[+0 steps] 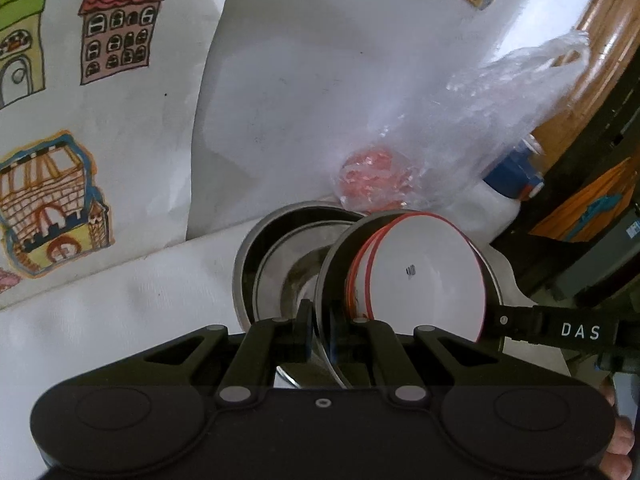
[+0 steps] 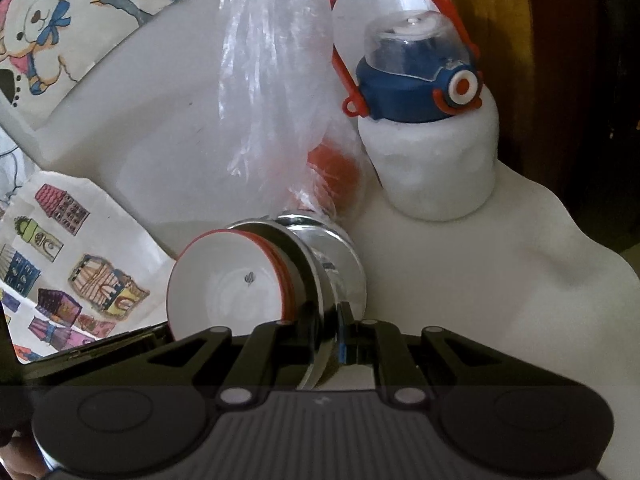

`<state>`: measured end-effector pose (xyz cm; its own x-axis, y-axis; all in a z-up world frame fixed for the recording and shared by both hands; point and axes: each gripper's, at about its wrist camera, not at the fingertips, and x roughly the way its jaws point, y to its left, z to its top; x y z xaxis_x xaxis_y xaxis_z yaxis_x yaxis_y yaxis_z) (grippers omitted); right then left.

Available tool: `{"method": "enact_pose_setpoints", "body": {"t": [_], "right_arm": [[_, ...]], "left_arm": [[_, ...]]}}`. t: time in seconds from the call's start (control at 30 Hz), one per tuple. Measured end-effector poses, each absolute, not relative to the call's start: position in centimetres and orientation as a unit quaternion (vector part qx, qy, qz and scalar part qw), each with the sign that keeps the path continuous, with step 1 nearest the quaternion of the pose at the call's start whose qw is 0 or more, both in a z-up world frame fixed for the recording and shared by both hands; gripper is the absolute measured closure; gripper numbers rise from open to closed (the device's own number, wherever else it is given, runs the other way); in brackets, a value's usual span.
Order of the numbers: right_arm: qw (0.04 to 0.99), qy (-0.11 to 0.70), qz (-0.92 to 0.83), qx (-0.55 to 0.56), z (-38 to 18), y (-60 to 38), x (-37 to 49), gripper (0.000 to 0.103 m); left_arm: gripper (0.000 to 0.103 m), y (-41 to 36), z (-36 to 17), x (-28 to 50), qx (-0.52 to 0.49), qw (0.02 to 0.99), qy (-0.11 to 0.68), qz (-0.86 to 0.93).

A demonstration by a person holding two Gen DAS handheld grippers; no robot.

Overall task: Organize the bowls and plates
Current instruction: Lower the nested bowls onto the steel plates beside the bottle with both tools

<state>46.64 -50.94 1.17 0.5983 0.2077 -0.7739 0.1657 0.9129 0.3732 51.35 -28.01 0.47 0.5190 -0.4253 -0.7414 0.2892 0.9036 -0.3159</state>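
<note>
My left gripper (image 1: 320,330) sits low in the centre of its frame, jaws drawn nearly together with a thin rim pinched between them. My right gripper (image 2: 326,340) is placed the same in its own view, jaws narrow and clamped too. Fingertips (image 1: 622,440) show at the lower right edge.

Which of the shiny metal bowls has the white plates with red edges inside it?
The steel bowl pinched by the left gripper. It holds the red-rimmed white plates; the other steel bowl, farther left in that view, holds none.
</note>
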Motion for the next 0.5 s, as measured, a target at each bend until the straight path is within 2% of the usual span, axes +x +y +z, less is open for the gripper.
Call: {"method": "enact_pose_setpoints", "body": {"t": [0.5], "right_arm": [[0.862,0.457,0.022,0.219,-0.9,-50.9,49.3,0.091]], "left_arm": [[0.098,-28.5,-1.3,54.3,-0.080,0.870,0.451,-0.183]]}}
